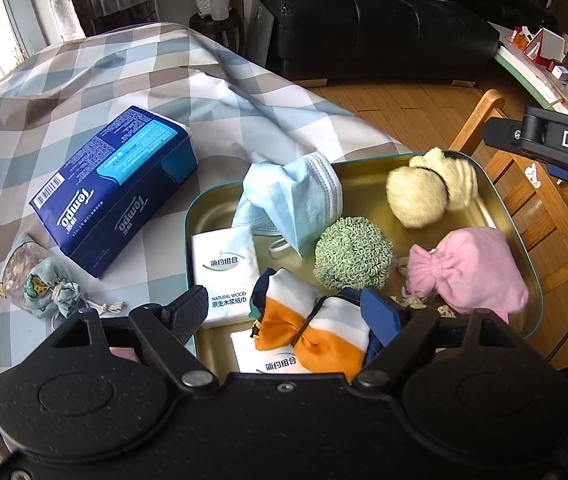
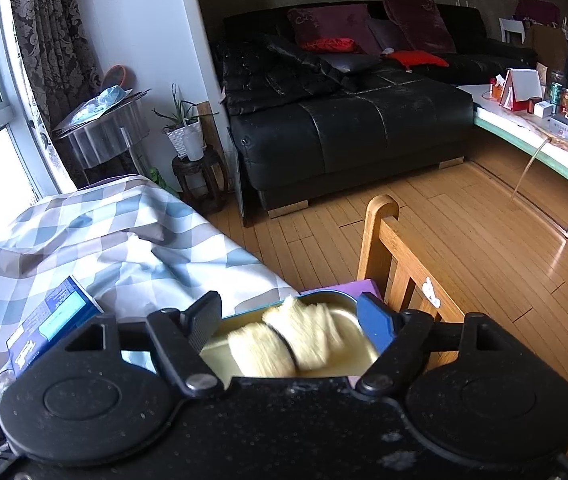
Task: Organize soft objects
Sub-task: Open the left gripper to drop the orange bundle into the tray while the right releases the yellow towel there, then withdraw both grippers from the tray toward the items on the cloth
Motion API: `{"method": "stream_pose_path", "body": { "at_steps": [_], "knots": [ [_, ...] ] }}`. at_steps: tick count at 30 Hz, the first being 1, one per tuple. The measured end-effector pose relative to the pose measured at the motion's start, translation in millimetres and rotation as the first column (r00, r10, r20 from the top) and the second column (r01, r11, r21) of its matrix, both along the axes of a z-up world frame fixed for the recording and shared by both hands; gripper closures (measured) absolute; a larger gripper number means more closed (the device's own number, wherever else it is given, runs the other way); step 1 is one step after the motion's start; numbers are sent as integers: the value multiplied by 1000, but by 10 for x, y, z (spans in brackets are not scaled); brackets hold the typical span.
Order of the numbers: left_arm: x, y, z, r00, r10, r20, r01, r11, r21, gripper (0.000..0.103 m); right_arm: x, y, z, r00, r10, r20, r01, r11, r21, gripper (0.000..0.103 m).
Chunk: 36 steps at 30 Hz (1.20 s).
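A gold metal tray [image 1: 364, 168] with a teal rim sits on the checked tablecloth [image 1: 83, 80]. In it lie a blue face mask [image 1: 296, 196], a white tissue pack [image 1: 223, 264], a green knitted ball [image 1: 354, 258], a pink pouch [image 1: 468, 272] and a cream fluffy piece [image 1: 424, 196]. My left gripper [image 1: 284, 312] hangs open over the tray's near end. An orange-and-white cloth bundle [image 1: 312, 332] lies between its fingers, untouched by the pads. My right gripper [image 2: 290, 320] is open above the cream fluffy piece [image 2: 284, 344], which looks blurred and rests in the tray [image 2: 344, 304].
A dark blue Tempo tissue pack [image 1: 111, 188] and a small printed drawstring pouch [image 1: 39, 284] lie on the cloth left of the tray. A wooden chair [image 2: 388, 248] stands right beside the tray. Beyond are a black sofa [image 2: 344, 120], a plant stand [image 2: 199, 176] and a cluttered low table [image 2: 544, 140].
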State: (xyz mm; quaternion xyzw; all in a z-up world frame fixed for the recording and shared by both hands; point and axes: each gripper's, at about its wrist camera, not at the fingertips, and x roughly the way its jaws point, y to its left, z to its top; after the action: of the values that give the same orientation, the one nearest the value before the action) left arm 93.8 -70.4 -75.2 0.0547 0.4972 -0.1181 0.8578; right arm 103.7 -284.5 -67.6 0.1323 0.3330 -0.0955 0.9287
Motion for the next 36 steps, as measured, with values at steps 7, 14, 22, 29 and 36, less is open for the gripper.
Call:
{"method": "stream_pose_path", "body": {
  "at_steps": [7, 14, 22, 29, 36],
  "knots": [
    [-9, 20, 11, 1000, 8, 9, -8, 1000, 17, 24, 4, -92, -14, 999, -50, -11, 50, 998, 25, 29],
    [-11, 65, -4, 1000, 20, 8, -20, 1000, 20, 24, 24, -143, -44, 996, -81, -29, 82, 996, 38, 29],
    [-31, 161, -9, 999, 35, 7, -36, 999, 20, 24, 29, -107, -54, 996, -82, -36, 83, 996, 22, 29],
    [-49, 336, -7, 998, 59, 10, -60, 998, 20, 24, 38, -30, -54, 997, -66, -27, 65, 998, -15, 29],
    [-56, 661, 23, 994, 106, 19, -107, 994, 19, 24, 12, 90, -10, 999, -26, 22, 27, 998, -62, 23]
  ]
}}
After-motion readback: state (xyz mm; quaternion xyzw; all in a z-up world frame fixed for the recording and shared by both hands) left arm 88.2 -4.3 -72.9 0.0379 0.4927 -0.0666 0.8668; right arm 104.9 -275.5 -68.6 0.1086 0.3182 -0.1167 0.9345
